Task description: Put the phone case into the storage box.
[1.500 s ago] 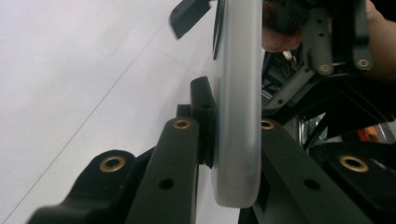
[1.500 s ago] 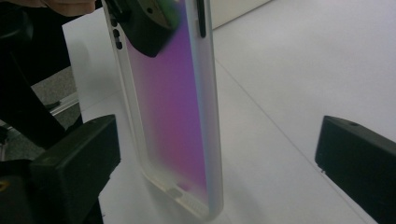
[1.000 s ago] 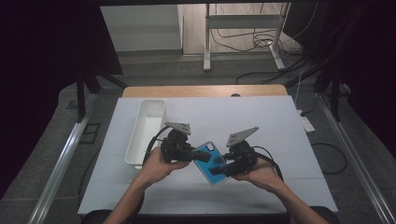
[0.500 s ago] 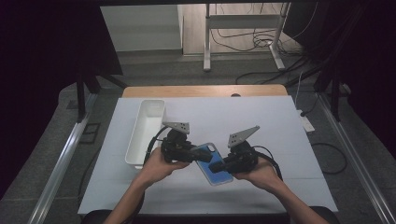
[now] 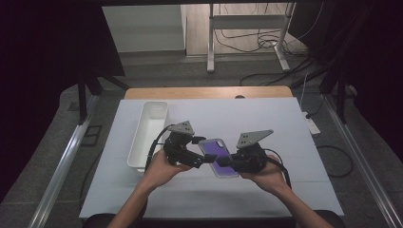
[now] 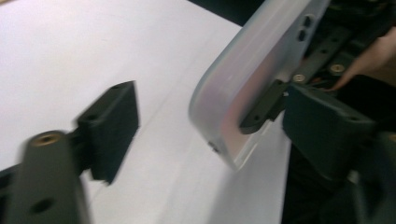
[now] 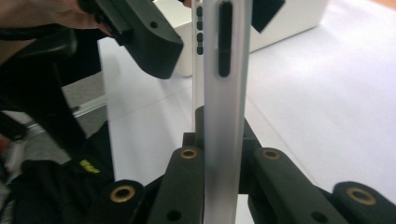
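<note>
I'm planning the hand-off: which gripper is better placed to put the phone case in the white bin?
Right, probably. The right gripper is shut on the case; the left gripper has just opened off it, though it is nearer the bin.

High view: fixed overhead on the person's side, facing forward and down, far enough back to take in the whole white worktop point(image 5: 285, 123) mid-frame, floor along the top. Left tool view: rides the left tool point(image 6: 205, 140), close-up, looking across the worktop toward the translucent, frosted phone case point(image 6: 247, 79) upper right. Right tool view: rides the right tool point(image 7: 223, 186), very close, case edge-on at centre. All three share the case; the right tool view and the high view share the white rectangular plastic bin point(image 5: 148, 133).
</note>
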